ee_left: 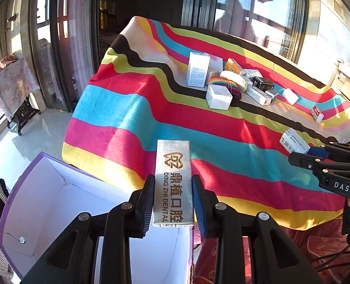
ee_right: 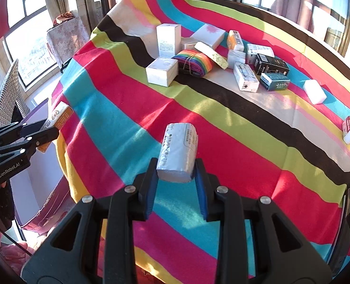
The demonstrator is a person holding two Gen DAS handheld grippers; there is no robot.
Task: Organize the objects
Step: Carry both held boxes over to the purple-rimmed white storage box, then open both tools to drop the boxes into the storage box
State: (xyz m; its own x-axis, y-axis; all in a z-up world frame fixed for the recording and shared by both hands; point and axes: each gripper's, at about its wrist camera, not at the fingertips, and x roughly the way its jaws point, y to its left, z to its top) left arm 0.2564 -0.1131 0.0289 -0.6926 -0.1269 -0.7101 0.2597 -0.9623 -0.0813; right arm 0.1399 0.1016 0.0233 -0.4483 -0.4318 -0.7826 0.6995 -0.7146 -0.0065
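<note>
My left gripper (ee_left: 173,201) is shut on a silver Ding Zhi Dental box (ee_left: 173,179) and holds it above the open purple-edged white box (ee_left: 44,203) beside the table; it also shows in the right wrist view (ee_right: 56,118). My right gripper (ee_right: 176,179) is shut on a white printed box (ee_right: 178,151) and holds it above the striped cloth near the table's front edge; it shows in the left wrist view (ee_left: 295,142). A pile of small boxes (ee_right: 222,56) and a rainbow roll (ee_right: 193,61) lies at the far middle of the table.
The table wears a striped cloth (ee_right: 118,99) that hangs over its edges. A white block (ee_right: 314,92) and a red-white box (ee_right: 348,129) lie at the right. A wicker chair (ee_right: 9,94) and a covered side table (ee_right: 66,33) stand to the left by the windows.
</note>
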